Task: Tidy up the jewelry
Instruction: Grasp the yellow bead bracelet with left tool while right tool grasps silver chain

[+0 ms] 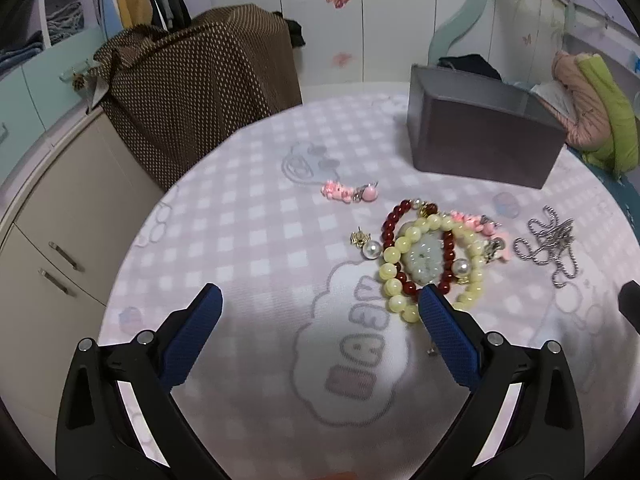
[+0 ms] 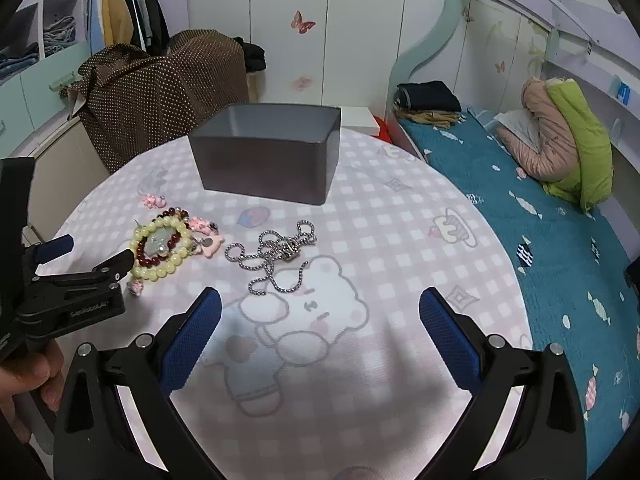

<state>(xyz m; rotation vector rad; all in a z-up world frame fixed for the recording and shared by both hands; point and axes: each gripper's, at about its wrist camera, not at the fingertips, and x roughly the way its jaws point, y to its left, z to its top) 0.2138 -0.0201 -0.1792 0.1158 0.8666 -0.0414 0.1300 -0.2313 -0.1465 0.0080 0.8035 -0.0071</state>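
Observation:
A heap of jewelry lies on the round table: a pale yellow bead bracelet (image 1: 404,252) (image 2: 160,268), a dark red bead bracelet (image 1: 390,224) (image 2: 150,258), a jade pendant (image 1: 424,258) and pearl earrings (image 1: 370,248). Pink charms (image 1: 348,192) (image 2: 154,200) lie apart. A silver chain (image 1: 552,242) (image 2: 276,254) lies to the right. A grey open box (image 1: 480,136) (image 2: 268,152) stands at the back. My left gripper (image 1: 320,304) (image 2: 92,252) is open, its right finger at the yellow bracelet's near edge. My right gripper (image 2: 320,308) is open and empty, just short of the chain.
The table (image 1: 240,240) (image 2: 400,240) has a pink checked cloth with cartoon prints. A brown dotted cover (image 1: 192,80) drapes furniture behind it, next to a beige cabinet (image 1: 60,220). A bed with a blue sheet (image 2: 560,260) and folded clothes lies to the right.

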